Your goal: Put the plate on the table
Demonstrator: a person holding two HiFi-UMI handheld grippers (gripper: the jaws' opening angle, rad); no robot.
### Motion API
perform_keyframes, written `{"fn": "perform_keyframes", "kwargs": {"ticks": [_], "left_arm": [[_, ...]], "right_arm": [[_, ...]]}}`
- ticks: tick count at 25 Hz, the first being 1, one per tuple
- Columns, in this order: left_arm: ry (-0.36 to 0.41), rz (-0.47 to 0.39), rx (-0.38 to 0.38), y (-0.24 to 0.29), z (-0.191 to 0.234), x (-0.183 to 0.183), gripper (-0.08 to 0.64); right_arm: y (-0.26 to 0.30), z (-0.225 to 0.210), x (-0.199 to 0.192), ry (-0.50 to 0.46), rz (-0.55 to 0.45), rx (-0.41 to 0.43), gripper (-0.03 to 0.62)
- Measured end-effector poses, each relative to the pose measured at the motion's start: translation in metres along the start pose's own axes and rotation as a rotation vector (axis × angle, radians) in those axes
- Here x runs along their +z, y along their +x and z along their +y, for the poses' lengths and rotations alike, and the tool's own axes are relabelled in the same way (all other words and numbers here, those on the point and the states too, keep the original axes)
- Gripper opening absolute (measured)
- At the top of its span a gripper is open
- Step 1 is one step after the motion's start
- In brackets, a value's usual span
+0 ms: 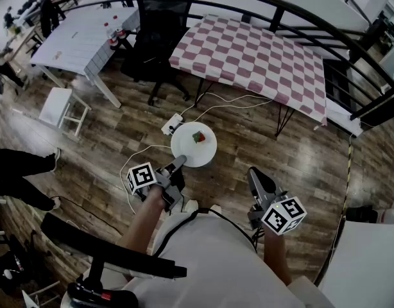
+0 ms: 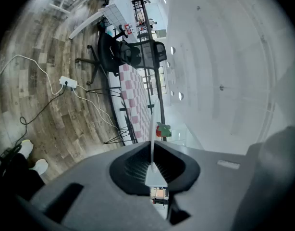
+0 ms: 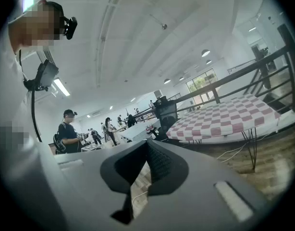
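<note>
The checkered bench (image 1: 261, 56) is waiting ahead. Short of it, the white plate (image 1: 184, 154) is being carried, with the left hand-held gripper (image 1: 178, 164) clenching its rim and the right hand-held gripper (image 1: 255, 175) riding closed and empty. The next move is probably calling for a level reach over the bench, keeping the small red-green piece (image 1: 198, 136) aboard.

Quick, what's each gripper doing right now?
Left gripper: closed on the rim of the white plate.
Right gripper: closed, holding nothing.

Left claw (image 1: 181, 162) clamps the plate (image 1: 187, 147) rim; right claw (image 1: 253, 172) closed, empty.
</note>
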State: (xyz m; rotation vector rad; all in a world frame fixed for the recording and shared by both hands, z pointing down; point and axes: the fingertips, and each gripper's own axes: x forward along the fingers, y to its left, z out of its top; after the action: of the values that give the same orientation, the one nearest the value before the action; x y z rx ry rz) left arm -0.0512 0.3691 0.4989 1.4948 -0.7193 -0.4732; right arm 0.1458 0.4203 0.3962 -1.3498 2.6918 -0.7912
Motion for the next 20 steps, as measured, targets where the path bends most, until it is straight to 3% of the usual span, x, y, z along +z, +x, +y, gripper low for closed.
{"fn": "perform_keyframes", "kwargs": {"ticks": [7, 12, 16, 20], "left_arm": [[0.015, 0.010, -0.020, 0.000, 0.000, 0.006, 0.023], [0.012, 0.008, 0.019, -0.003, 0.006, 0.010, 0.022], [0.011, 0.008, 0.018, -0.003, 0.007, 0.011, 0.022], [0.017, 0.011, 0.012, -0.003, 0.007, 0.018, 0.023]], "right_arm": [[0.011, 0.006, -0.001, -0.013, -0.002, 0.005, 0.008], [0.016, 0.006, 0.001, -0.005, -0.007, 0.004, 0.008], [0.018, 0.015, -0.003, -0.025, 0.012, 0.049, 0.009], [0.029, 0.019, -0.006, -0.044, 0.026, 0.039, 0.008]]}}
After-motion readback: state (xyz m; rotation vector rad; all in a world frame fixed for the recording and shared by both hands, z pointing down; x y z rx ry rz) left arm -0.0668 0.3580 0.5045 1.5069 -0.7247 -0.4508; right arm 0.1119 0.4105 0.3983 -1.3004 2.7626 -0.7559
